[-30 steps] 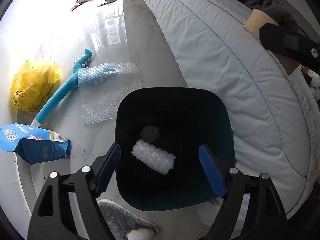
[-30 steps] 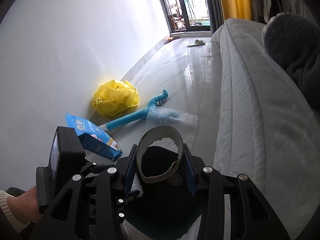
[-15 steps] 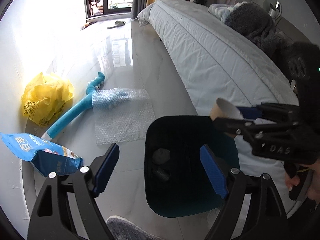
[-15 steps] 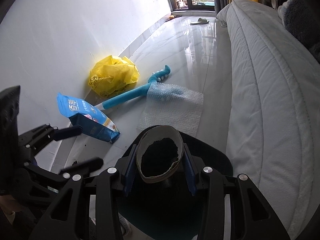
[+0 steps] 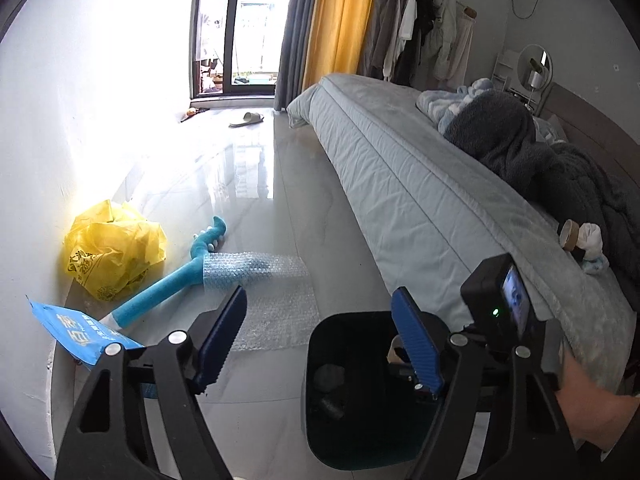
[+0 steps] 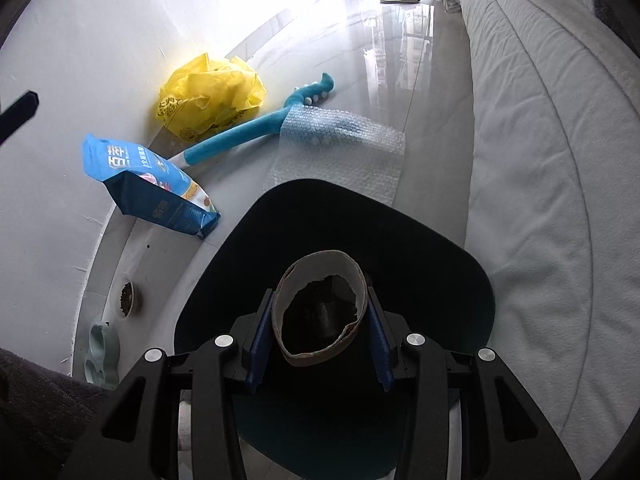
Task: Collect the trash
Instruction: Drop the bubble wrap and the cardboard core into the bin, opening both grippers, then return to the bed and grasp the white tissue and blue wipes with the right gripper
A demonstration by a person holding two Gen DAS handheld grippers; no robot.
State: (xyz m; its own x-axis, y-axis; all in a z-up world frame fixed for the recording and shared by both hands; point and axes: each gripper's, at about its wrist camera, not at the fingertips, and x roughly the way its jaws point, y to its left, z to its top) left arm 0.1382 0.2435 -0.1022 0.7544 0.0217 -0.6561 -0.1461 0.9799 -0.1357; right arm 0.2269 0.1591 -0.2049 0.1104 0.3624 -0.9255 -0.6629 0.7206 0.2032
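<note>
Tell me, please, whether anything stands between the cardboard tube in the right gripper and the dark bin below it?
Nothing visible does. The right gripper holds the cardboard tube directly over the open mouth of the dark bin, which has no lid; the left gripper is off to the side.

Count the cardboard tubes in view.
2. One tube is clamped in the right gripper above the bin; a second tube lies on the bed beside the dark blanket. More may be hidden in the dark bin.
</note>
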